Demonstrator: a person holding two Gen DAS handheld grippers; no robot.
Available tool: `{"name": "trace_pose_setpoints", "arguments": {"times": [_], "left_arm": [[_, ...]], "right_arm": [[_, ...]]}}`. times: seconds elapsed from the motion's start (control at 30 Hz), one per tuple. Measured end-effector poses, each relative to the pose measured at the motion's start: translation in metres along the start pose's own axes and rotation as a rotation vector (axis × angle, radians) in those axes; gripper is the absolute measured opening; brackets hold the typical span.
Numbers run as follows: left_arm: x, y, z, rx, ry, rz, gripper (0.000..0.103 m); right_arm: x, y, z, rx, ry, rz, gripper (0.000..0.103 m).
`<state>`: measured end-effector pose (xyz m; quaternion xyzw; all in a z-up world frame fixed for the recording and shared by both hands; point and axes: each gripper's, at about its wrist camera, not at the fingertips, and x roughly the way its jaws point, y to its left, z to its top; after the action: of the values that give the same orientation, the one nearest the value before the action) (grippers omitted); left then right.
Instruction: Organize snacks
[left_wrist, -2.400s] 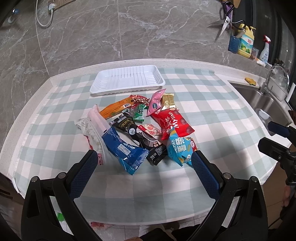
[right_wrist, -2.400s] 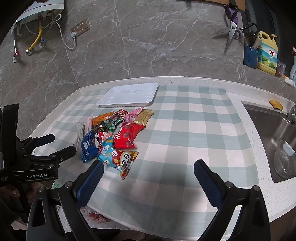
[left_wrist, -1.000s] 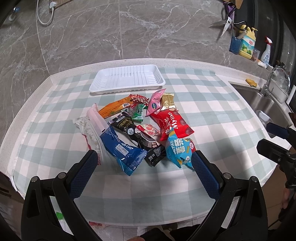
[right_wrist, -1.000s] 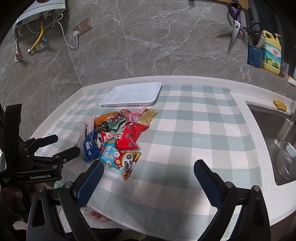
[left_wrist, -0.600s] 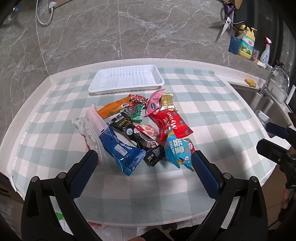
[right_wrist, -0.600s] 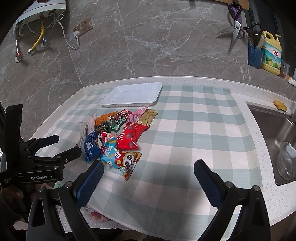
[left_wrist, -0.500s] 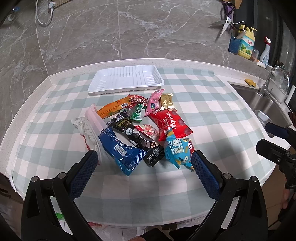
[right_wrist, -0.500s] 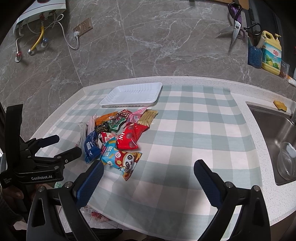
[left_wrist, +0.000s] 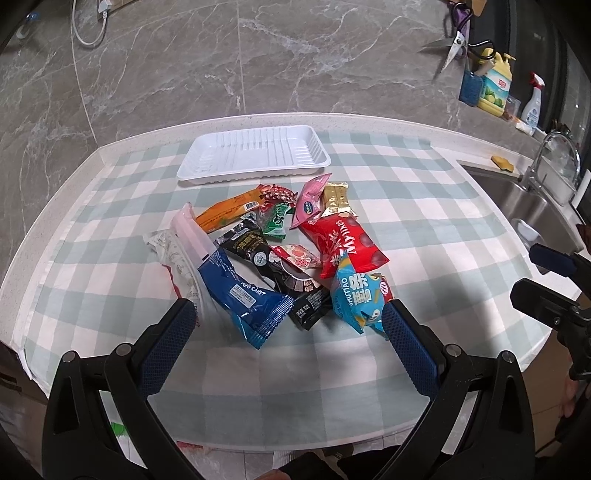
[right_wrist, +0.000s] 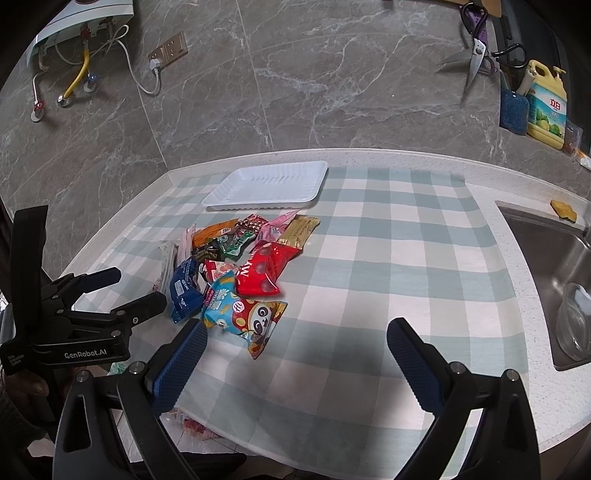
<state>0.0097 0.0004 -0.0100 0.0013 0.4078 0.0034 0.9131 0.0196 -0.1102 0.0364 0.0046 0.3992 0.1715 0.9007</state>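
A pile of several snack packets lies mid-cloth: a blue cake packet (left_wrist: 243, 291), a red bag (left_wrist: 343, 245), a light-blue panda bag (right_wrist: 243, 314), a black bar (left_wrist: 266, 258), an orange bar (left_wrist: 227, 214), plus pink, gold and green packets. Behind the pile sits an empty white tray (left_wrist: 253, 153) (right_wrist: 267, 184). My left gripper (left_wrist: 286, 321) hovers open just in front of the pile, holding nothing. My right gripper (right_wrist: 295, 338) is open and empty too, right of the pile near the front edge. In the right wrist view, the left gripper (right_wrist: 125, 291) shows beside the blue packet.
A green-and-white checked cloth (right_wrist: 388, 258) covers the counter. A steel sink (right_wrist: 554, 266) with a glass bowl lies to the right. Dish soap (right_wrist: 546, 105), scissors (right_wrist: 474, 55) and a spray bottle (left_wrist: 532, 103) stand by the marble wall.
Both views have drifted slightly, with the pile sitting a touch closer to the left gripper. Both grippers stay open; no snack has moved.
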Motion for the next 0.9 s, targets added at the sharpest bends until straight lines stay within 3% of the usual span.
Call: {"name": "trace_pose_setpoints", "arguments": {"times": [0.5, 0.9], "left_arm": [[0.023, 0.023, -0.004, -0.055, 0.072, 0.003, 0.102], [0.065, 0.094, 0.008, -0.226, 0.145, 0.007, 0.102]], "right_arm": [[0.021, 0.000, 0.000, 0.020, 0.052, 0.050, 0.100], [0.065, 0.009, 0.009, 0.047, 0.123, 0.117, 0.100]]}}
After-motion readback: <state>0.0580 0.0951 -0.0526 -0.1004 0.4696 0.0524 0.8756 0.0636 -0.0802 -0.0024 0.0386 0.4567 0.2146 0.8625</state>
